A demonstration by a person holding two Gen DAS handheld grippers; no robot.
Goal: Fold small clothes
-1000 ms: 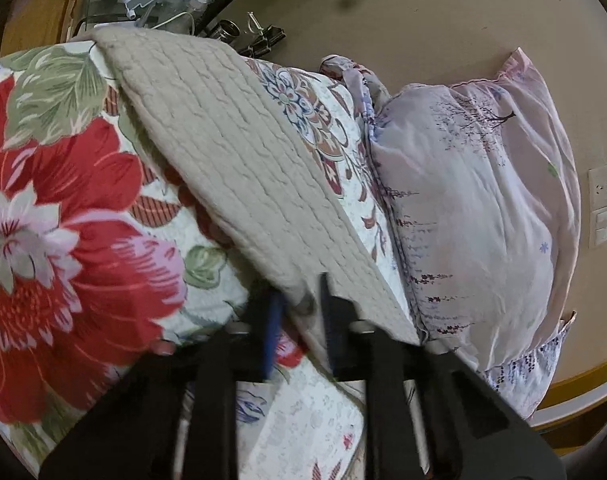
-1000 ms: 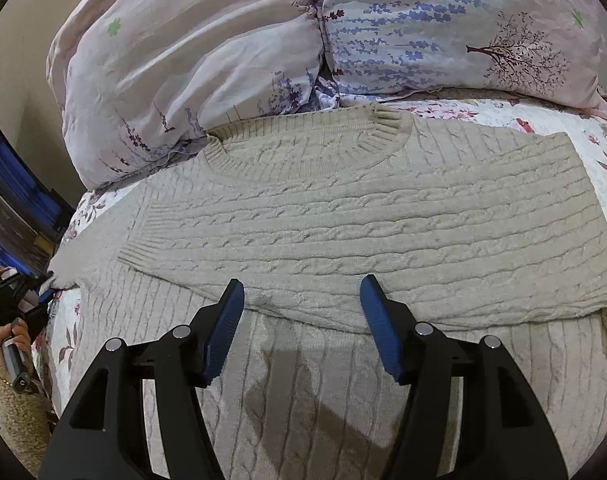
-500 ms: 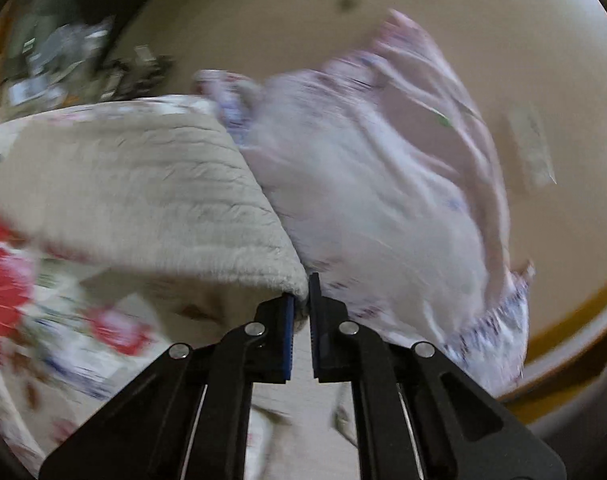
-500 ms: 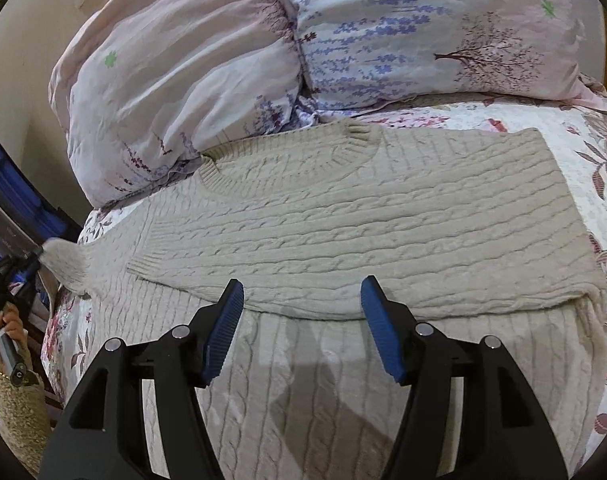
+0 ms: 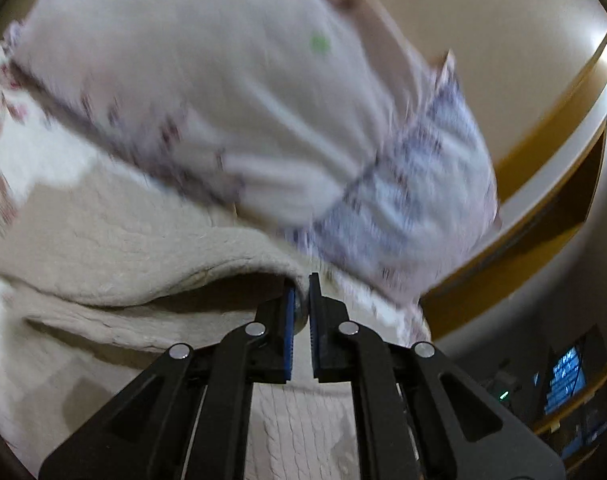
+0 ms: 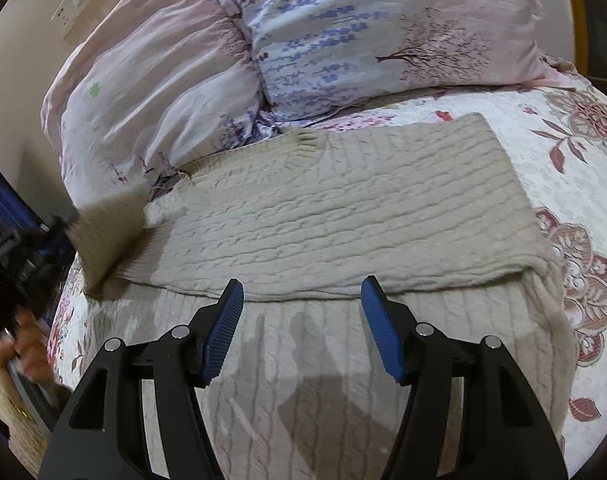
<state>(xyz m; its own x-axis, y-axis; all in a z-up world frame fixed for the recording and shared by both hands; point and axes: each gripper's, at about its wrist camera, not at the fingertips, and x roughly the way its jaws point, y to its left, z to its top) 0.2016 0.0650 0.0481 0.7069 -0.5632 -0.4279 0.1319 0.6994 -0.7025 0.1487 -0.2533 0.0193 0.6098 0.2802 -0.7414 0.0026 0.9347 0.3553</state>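
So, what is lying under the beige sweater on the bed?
The floral quilt shows around the sweater, so it lies beneath. Anything else under the knit is covered and cannot be seen.

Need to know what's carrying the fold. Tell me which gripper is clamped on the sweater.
The left gripper: its jaws are pinched shut on the sweater edge. The right gripper hangs open, holding nothing.
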